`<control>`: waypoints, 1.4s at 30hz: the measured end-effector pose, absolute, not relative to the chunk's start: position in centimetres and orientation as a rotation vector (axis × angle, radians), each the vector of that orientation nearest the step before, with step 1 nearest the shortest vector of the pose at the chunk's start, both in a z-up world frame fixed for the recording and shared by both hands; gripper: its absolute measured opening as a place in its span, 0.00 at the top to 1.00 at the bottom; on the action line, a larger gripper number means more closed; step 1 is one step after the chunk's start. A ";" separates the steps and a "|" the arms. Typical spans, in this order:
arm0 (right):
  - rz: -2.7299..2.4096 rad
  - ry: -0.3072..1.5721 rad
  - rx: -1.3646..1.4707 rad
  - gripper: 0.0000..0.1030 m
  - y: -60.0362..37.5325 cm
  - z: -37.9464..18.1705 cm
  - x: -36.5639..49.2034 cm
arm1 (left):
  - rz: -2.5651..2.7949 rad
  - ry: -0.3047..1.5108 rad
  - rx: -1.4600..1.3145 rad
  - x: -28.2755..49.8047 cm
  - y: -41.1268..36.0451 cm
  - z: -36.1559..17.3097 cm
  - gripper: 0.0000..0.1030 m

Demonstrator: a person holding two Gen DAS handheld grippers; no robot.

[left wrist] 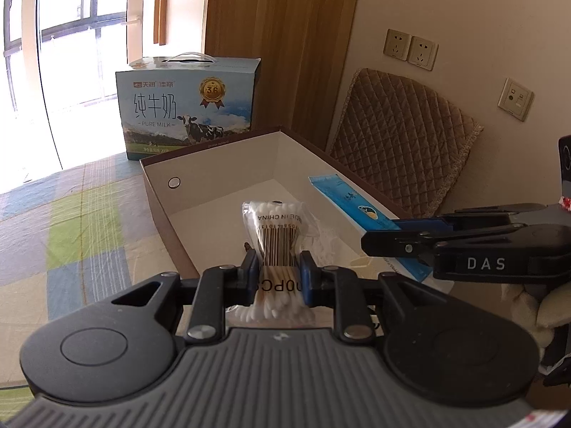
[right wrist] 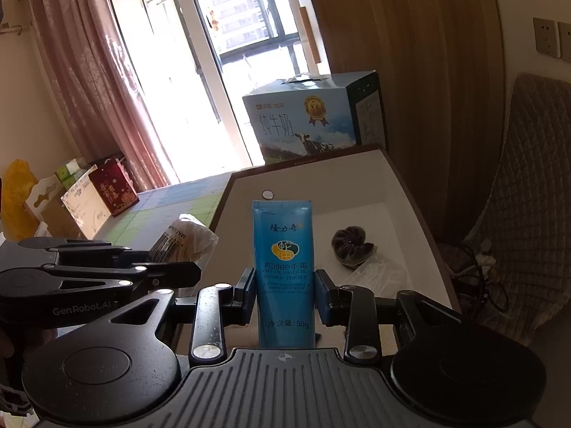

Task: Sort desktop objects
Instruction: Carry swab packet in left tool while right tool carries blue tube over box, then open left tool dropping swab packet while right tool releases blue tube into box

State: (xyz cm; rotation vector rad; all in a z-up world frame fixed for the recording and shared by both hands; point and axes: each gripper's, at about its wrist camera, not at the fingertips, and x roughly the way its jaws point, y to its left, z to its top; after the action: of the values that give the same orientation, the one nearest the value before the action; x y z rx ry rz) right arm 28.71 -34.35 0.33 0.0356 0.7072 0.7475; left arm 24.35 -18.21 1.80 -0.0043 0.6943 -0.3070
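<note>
Both loads over the open box, both grips risky.
My left gripper (left wrist: 278, 271) pinches the crinkly clear bag of cotton swabs (left wrist: 280, 230) at centre frame; my right gripper (right wrist: 285, 294) clamps the blue hand-cream tube (right wrist: 283, 267) above the white-lined cardboard box (left wrist: 221, 192). The bag could slip, or the grippers collide.

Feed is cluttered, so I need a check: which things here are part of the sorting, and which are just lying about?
In the job:
cotton swab pack, left gripper
hand cream tube, right gripper
open box

Lying about:
milk carton
quilted cushion
gift bags

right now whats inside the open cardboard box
A dark bundled object with a clear plastic bag lies on the floor of the cardboard box. The hand cream tube and cotton swab pack hide other parts.
</note>
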 end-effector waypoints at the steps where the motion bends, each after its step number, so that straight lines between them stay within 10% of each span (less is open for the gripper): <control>1: 0.749 0.708 0.026 0.69 -34.3 0.2 29.3 | -0.302 0.697 -0.002 24.8 -18.3 1.7 0.81; 42: 0.719 1.044 -0.095 0.68 -25.9 -8.3 47.0 | -0.218 0.954 0.208 44.1 -17.6 -7.3 0.80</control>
State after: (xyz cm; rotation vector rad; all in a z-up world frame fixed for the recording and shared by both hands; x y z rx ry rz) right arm 47.04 -25.86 -8.33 -0.0954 1.0443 0.7187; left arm 44.11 -17.63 -7.29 0.2080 0.9542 -0.2179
